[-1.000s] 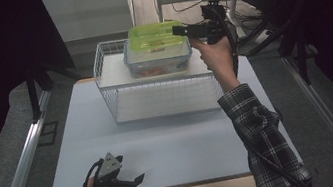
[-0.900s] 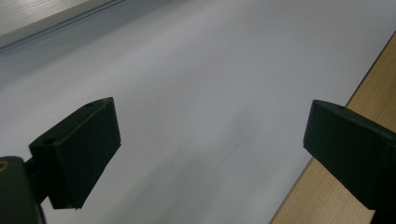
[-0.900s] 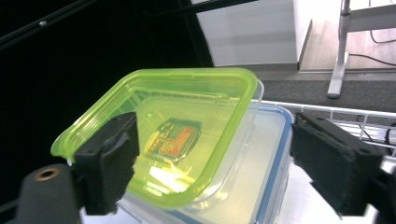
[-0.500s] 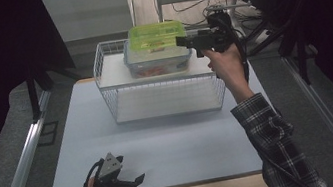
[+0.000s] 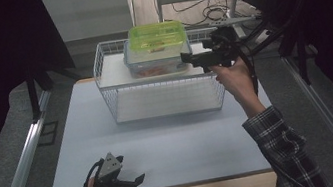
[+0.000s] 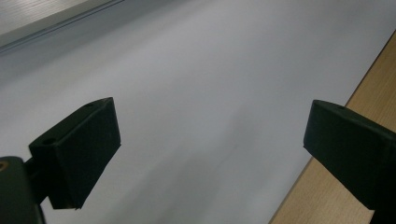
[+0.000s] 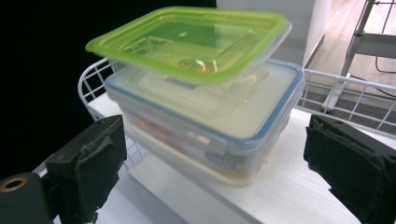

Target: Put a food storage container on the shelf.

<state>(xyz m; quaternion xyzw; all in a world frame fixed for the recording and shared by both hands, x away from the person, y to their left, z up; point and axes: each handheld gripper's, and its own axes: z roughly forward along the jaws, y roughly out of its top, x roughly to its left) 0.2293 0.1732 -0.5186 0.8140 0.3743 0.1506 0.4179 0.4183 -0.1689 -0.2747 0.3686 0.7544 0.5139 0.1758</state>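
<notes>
Since the earlier frames, the right gripper (image 5: pixel 187 60) had drawn back from the green lid to the right side of the stacked boxes, its jaws having just been opening with nothing between them, while the left gripper (image 5: pixel 135 182) had kept its place near the front edge of the table.

From the high view, a white wire basket (image 5: pixel 108 90) stood at the far middle of the white table mat (image 5: pixel 177 142). On its upper shelf sat a clear container with a blue-rimmed lid (image 5: pixel 157 62), and on top of that a smaller container with a green lid (image 5: pixel 156 36). The right gripper was held level just beside the right end of the lower box, pointing left, the person's plaid sleeve (image 5: pixel 285 150) reaching up from the lower right. The left gripper lay low at the near left, jaws apart.

In the left gripper view, the two black jaws stood wide apart over the bare mat (image 6: pixel 187 93), with the wooden table edge (image 6: pixel 345 186) at the lower right.

In the right gripper view, the jaws were spread wide and clear of the stack. The green-lidded container (image 7: pixel 187 39) rested slightly askew on the blue-rimmed box (image 7: pixel 224 121), which stood on the white shelf (image 7: pixel 289 196) inside the basket's wire wall (image 7: pixel 345 93).
</notes>
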